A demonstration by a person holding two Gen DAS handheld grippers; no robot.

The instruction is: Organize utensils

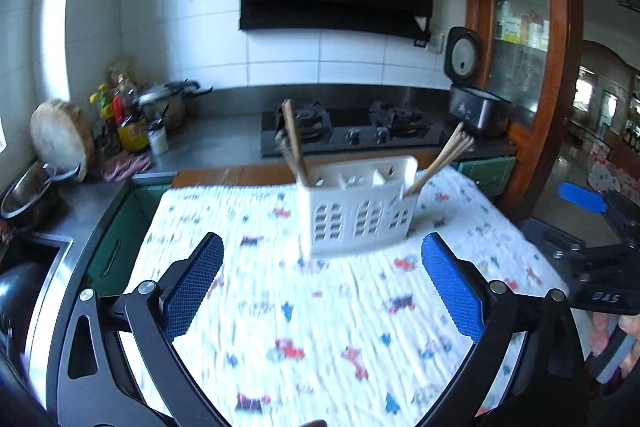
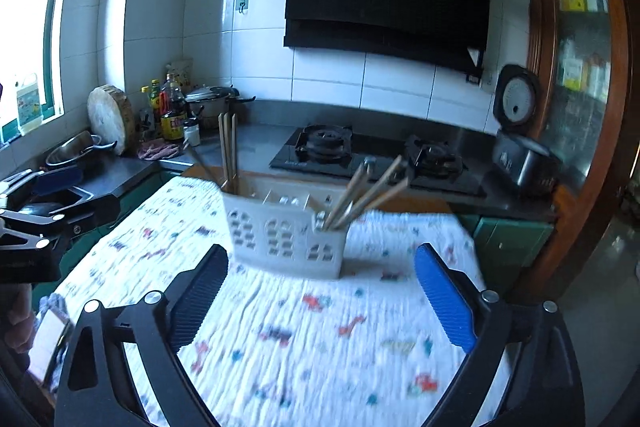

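Left wrist view: white utensil caddy [image 1: 358, 213] upright on the patterned cloth [image 1: 320, 327], both claws empty.

Left claw [image 1: 322, 279] stood with jaws wide apart, nothing between them, caddy beyond the fingertips. Wooden utensils [image 1: 294, 143] leaned from its left compartment, chopsticks [image 1: 440, 159] from its right; middle compartment contents too blurred to name. Right claw [image 2: 322, 289] likewise spread and empty, caddy ahead of it. Cloth covered the counter [image 1: 240, 173], only a wooden strip showing at the far edge. Cloth print smeared by motion blur. Gas hob [image 2: 376, 155] and open rice cooker [image 2: 520, 155] behind. Each view caught only part of the other claw at its edge; a hand partly visible there.
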